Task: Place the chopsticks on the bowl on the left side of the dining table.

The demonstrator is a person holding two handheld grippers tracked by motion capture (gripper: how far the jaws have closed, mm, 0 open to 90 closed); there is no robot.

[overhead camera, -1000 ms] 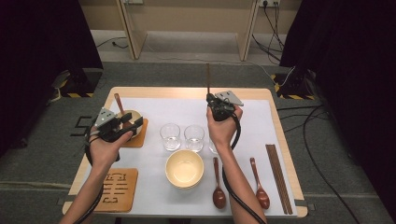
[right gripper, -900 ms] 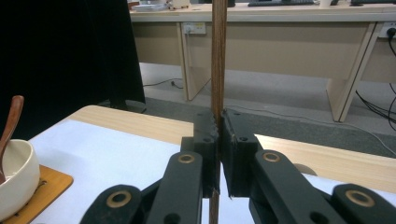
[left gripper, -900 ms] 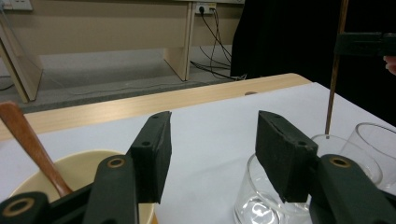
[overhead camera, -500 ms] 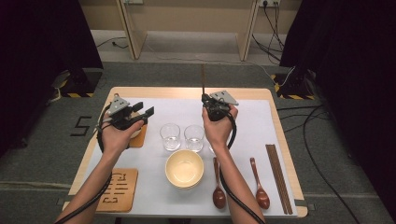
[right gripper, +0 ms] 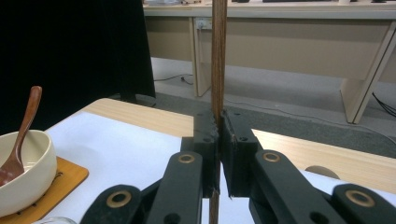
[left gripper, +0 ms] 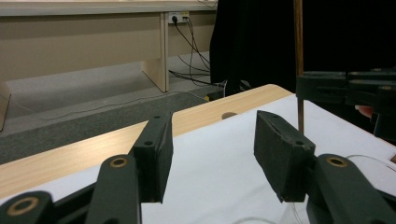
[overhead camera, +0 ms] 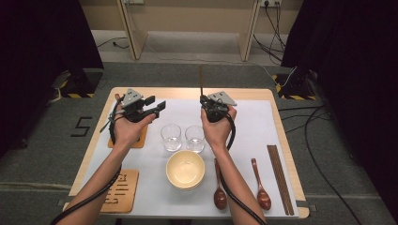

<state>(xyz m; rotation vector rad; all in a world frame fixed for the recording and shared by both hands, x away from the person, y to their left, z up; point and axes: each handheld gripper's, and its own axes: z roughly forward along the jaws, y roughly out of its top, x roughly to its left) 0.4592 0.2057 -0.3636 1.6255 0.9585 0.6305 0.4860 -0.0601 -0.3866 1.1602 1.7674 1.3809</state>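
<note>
Holding one chopstick (right gripper: pixel 218 56), two glasses (overhead camera: pixel 171 136), two spoons (overhead camera: pixel 219 180).

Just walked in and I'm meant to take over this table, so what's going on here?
A person is setting the table with a tool in each hand. The right tool is shut on a pair of dark wooden chopsticks, held upright above the white mat. The left tool is open with nothing between its jaws. A bowl holding a spoon sits on a coaster at the mat's left side. Two glasses, a second bowl, two spoons and another chopstick pair lie on the mat.
</note>
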